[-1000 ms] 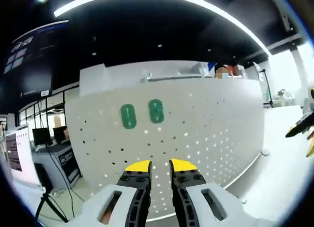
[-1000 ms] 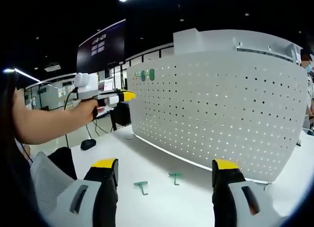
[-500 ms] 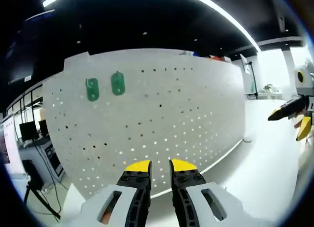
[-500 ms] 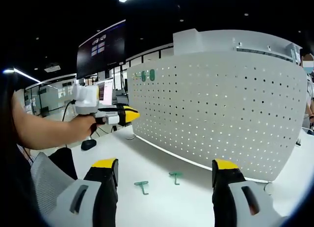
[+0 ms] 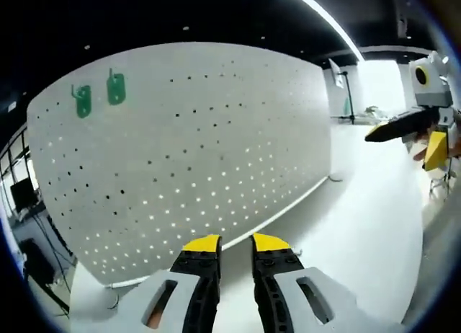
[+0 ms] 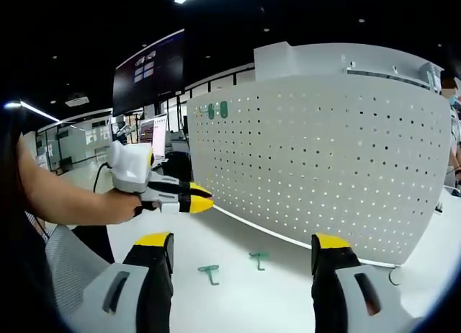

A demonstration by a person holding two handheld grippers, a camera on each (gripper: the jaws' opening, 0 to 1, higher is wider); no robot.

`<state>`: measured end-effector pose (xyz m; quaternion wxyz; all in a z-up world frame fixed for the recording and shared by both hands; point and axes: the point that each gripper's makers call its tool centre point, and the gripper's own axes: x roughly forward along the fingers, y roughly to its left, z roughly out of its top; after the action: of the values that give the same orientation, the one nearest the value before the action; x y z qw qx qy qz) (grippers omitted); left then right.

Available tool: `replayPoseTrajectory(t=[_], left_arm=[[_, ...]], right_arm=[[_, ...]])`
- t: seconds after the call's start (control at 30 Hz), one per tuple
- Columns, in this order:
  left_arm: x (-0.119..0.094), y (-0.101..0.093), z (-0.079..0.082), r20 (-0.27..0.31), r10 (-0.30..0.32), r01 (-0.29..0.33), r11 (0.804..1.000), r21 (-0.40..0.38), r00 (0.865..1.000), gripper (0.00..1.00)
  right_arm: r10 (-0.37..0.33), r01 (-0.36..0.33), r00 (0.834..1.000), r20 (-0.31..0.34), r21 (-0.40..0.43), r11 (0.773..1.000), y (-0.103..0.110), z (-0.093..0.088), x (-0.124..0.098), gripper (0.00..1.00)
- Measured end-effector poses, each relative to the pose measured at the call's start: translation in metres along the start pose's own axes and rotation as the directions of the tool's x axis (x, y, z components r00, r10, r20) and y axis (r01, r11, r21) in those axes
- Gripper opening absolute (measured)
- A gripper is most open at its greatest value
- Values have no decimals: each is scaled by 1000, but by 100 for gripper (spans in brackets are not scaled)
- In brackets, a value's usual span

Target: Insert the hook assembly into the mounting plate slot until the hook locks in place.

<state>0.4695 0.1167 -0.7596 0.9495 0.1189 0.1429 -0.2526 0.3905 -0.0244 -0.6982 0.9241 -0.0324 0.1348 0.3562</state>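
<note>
White bench (image 6: 238, 304) carries two green hooks (image 6: 209, 273) just ahead between the right claw's (image 6: 241, 248) wide-spread empty jaws, likely light, stiff, best pinched by the stem, while the left claw (image 5: 235, 243), nearly clenched and empty, faces the pegboard (image 5: 187, 145).

My left gripper (image 5: 235, 242) is nearly closed and empty, held out on a bare forearm (image 6: 65, 200); my right gripper (image 6: 241, 241) gapes wide.
</note>
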Motion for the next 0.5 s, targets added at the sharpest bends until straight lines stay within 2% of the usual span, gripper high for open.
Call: replayPoseTrajectory(t=[0.33,0.5], left_arm=[[6,-28,-24,-90,-80,82,996,16,993,18],[6,-41,-42,-162,-128,132,991,13,978,19]], right_arm=[[-1,1,1000,-1,6,1000,0,-1,-1,77],[0,0,1000,-2,6,1000,0,-2,0,77]])
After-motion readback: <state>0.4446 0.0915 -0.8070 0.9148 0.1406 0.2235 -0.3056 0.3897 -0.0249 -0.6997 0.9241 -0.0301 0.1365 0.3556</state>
